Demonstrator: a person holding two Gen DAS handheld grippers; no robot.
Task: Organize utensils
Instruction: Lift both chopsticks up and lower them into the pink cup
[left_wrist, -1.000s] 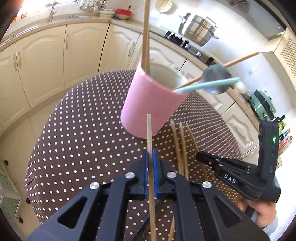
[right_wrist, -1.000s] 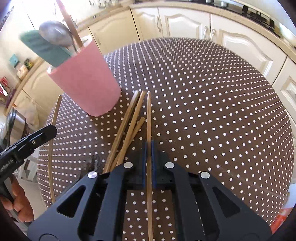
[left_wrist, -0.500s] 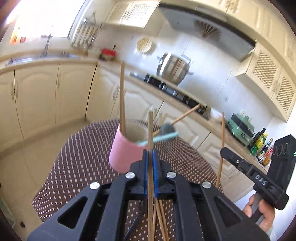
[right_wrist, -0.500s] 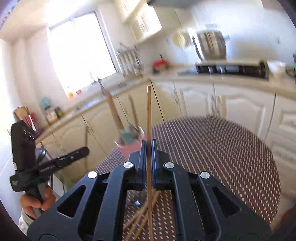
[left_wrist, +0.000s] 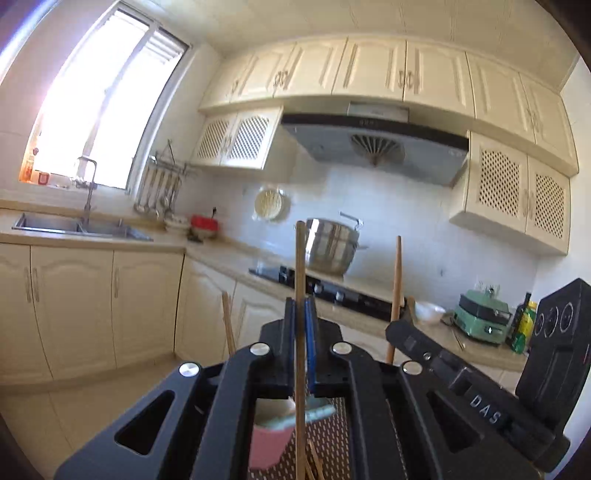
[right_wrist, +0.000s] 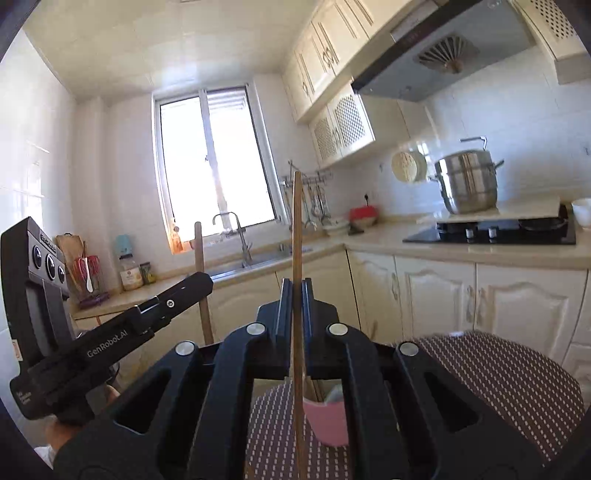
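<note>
My left gripper is shut on a wooden chopstick that stands upright, high above the table. The right gripper is likewise shut on a second upright chopstick. Each gripper shows in the other's view: the right gripper with its chopstick, the left gripper with its chopstick. Below, the pink cup holds a teal utensil and a wooden handle. Loose chopsticks lie on the dotted brown table beside the cup.
A counter with a sink, a black hob and a steel pot runs behind the table. A green appliance and bottles stand at the right. A hand grips the left tool.
Both grippers rose and tipped from looking down at the table to level, carrying their chopsticks upright. The cup and table slid to the bottom of both views.
</note>
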